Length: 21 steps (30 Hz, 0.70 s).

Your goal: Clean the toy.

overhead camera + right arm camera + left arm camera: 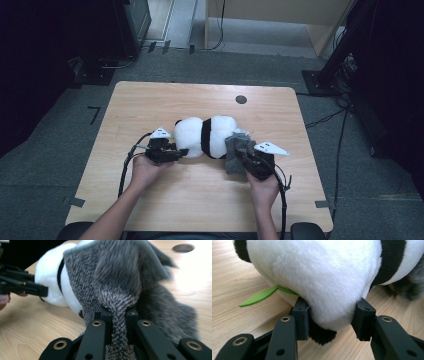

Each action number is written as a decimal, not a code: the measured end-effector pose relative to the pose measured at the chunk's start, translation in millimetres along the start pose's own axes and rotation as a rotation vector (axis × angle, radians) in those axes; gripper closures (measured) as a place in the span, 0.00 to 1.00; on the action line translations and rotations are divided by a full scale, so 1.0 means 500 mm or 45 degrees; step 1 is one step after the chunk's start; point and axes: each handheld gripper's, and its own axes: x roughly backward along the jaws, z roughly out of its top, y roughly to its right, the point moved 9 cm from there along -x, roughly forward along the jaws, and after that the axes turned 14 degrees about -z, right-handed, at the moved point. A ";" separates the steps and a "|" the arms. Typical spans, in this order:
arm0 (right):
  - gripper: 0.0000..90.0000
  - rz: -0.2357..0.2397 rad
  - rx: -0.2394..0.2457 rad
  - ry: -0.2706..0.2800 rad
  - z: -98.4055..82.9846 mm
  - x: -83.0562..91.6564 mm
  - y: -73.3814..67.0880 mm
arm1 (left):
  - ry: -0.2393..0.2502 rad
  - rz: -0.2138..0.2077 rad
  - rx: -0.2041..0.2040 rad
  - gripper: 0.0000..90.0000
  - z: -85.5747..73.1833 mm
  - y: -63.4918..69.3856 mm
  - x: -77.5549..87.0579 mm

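Note:
A black-and-white plush panda [205,136] lies on its side in the middle of the wooden table [150,105]. My left gripper [176,151] is shut on the panda [319,277] at its left end, both pads pressed into the white fur. A green felt leaf [259,296] sticks out beneath the toy. A grey knitted cloth [235,150] drapes over the panda's right end. My right gripper [243,156] is shut on a fold of that grey cloth [117,292], which rises between its jaws. In the right gripper view the left gripper [42,292] shows at the far left against the panda [50,277].
A round dark hole [241,99] sits in the tabletop at the back right, and the hole [183,248] appears again in the right gripper view. Cables trail from both grippers toward the front edge. Dark equipment and stands surround the table on the carpet.

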 end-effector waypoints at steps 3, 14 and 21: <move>0.93 -0.018 0.034 -0.002 -0.005 -0.016 -0.002 | 0.005 -0.002 0.004 0.62 0.000 -0.001 0.000; 0.93 -0.046 0.008 -0.078 -0.042 -0.047 0.021 | 0.006 -0.005 -0.001 0.62 0.000 -0.001 -0.001; 0.93 -0.064 -0.012 -0.164 -0.066 -0.067 0.042 | 0.007 -0.006 0.000 0.62 0.000 -0.001 0.000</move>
